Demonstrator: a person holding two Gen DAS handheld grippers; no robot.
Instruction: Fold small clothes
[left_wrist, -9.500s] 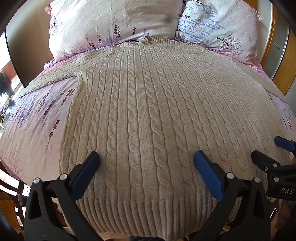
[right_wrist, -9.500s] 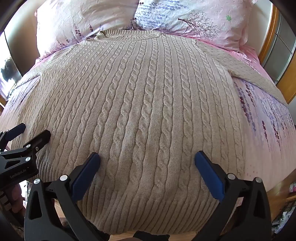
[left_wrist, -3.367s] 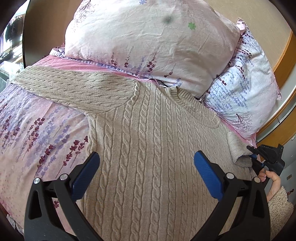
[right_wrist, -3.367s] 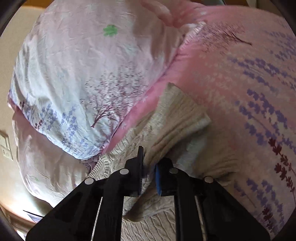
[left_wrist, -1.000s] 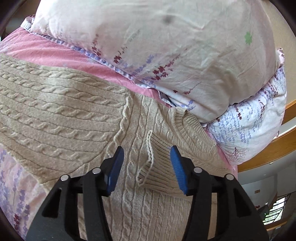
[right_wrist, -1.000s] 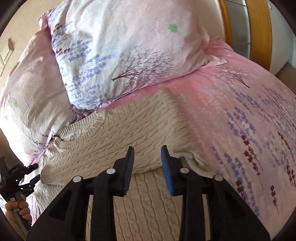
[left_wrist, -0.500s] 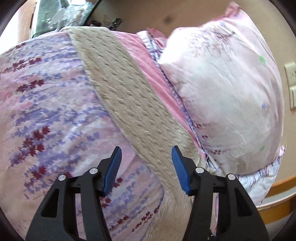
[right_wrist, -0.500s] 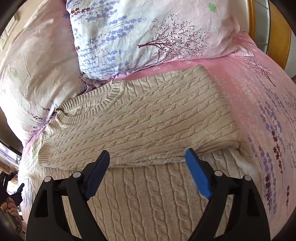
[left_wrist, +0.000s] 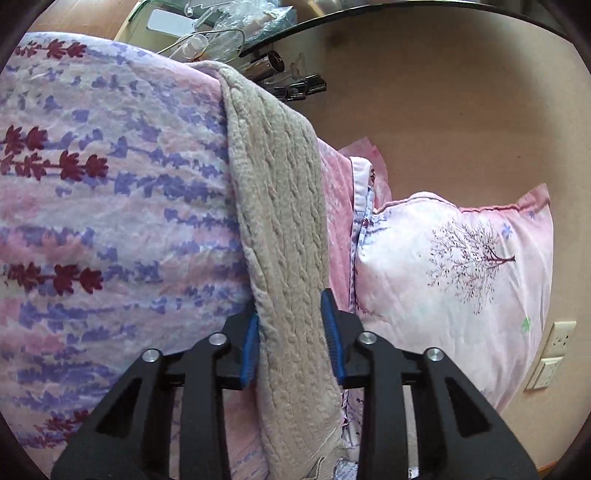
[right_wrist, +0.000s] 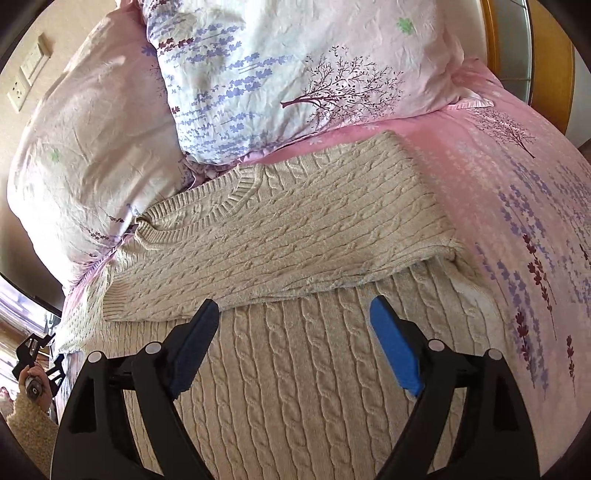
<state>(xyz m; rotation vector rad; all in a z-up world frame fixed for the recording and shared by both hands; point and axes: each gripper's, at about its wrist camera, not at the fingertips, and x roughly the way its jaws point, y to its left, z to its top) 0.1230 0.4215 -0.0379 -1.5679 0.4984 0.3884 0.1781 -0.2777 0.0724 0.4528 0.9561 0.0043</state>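
Left gripper (left_wrist: 291, 336) has just closed on the left sleeve (left_wrist: 280, 206); pads are pressing it from both sides. Right gripper (right_wrist: 299, 347) has just opened, nothing between its jaws, after dropping the right sleeve (right_wrist: 280, 251) across the chest. Sweater (right_wrist: 314, 387) lies flat on the bed (right_wrist: 524, 206). So one sleeve's folded; I'd say the left goes next.

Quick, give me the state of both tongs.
Left tongs: just closing, shut on the sleeve.
Right tongs: open, just widened, holding nothing, above the sweater.
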